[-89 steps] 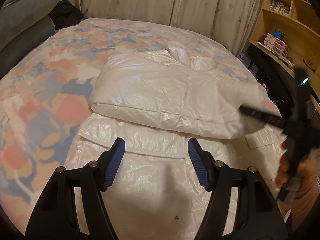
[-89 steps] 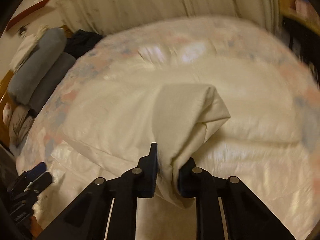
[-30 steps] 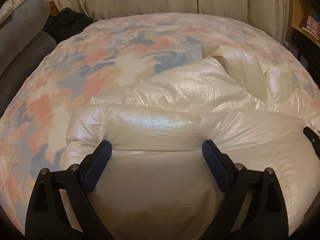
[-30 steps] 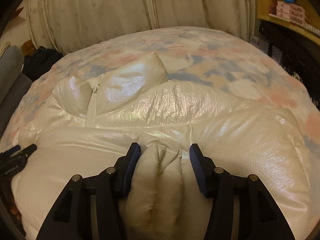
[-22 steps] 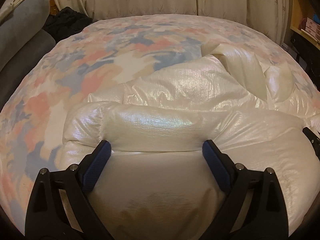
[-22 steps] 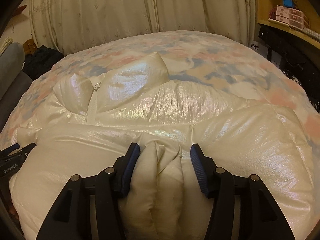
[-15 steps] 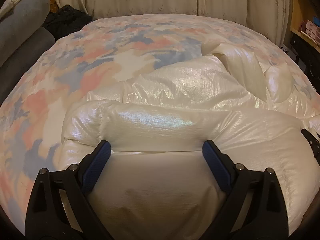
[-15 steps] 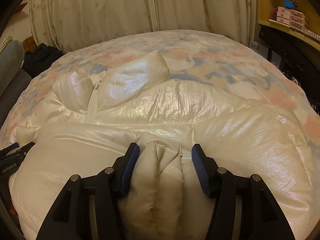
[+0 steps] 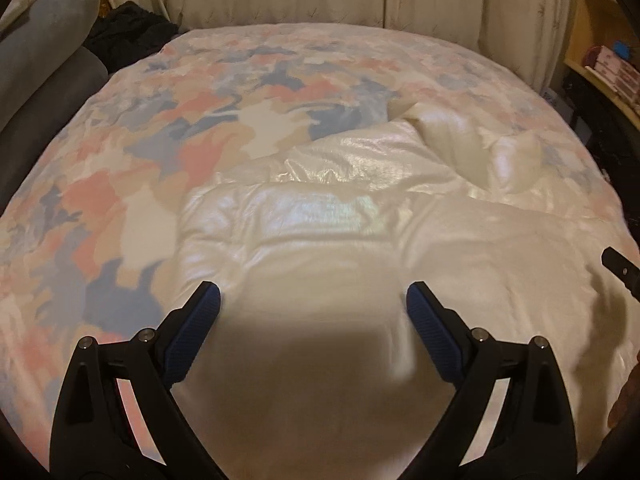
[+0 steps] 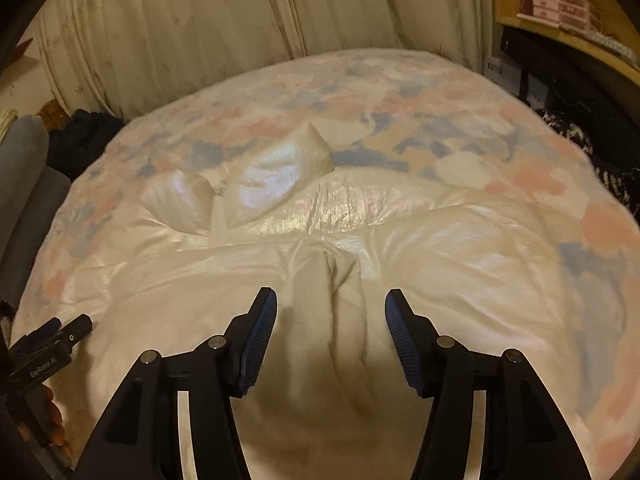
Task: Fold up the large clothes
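Observation:
A glossy cream puffer jacket (image 9: 328, 224) lies folded on the bed, its lower part doubled up over the body and its collar (image 9: 448, 144) at the far side. It also shows in the right wrist view (image 10: 400, 248), collar (image 10: 280, 172) at upper left. My left gripper (image 9: 313, 300) is open and empty just above the folded part's left end. My right gripper (image 10: 330, 300) is open, its blue pads (image 10: 260, 328) either side of a raised crease (image 10: 332, 280) without touching it. The left gripper's tip (image 10: 60, 336) shows at the right view's left edge.
The bed has a pastel patchwork cover (image 9: 200, 120). Grey bolsters (image 9: 44, 64) and a dark heap (image 9: 128, 36) lie at the far left. Curtains (image 10: 200, 32) hang behind. A wooden shelf with boxes (image 10: 560, 4) and dark furniture stand at the right.
Both grippers have lifted and drawn back from the folded jacket. The right jaws have widened and let go of the bunched fabric. The fold stays in place.

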`<move>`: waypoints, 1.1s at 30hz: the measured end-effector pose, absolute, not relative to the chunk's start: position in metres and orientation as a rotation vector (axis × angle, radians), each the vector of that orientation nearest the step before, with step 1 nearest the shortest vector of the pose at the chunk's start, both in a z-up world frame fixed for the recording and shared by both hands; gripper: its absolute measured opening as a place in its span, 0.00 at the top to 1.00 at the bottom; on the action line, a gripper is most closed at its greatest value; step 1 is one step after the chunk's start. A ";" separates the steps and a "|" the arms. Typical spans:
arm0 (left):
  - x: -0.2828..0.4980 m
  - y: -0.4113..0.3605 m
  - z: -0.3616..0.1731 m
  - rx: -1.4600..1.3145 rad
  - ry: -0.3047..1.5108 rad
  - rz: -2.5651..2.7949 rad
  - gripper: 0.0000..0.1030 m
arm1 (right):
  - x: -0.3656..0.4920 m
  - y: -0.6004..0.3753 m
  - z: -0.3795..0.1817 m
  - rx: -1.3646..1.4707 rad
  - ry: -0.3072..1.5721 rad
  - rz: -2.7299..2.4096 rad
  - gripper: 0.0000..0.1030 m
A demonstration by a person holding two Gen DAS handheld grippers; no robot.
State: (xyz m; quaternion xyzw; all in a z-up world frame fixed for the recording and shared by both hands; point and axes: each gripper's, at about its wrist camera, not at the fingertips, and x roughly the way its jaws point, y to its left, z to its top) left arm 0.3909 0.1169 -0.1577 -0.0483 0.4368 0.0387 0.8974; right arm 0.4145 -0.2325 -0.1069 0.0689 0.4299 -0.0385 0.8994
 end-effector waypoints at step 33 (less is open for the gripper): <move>0.053 0.157 -0.055 -0.017 0.867 -0.084 0.09 | 0.012 -0.290 0.053 0.163 0.789 0.005 0.18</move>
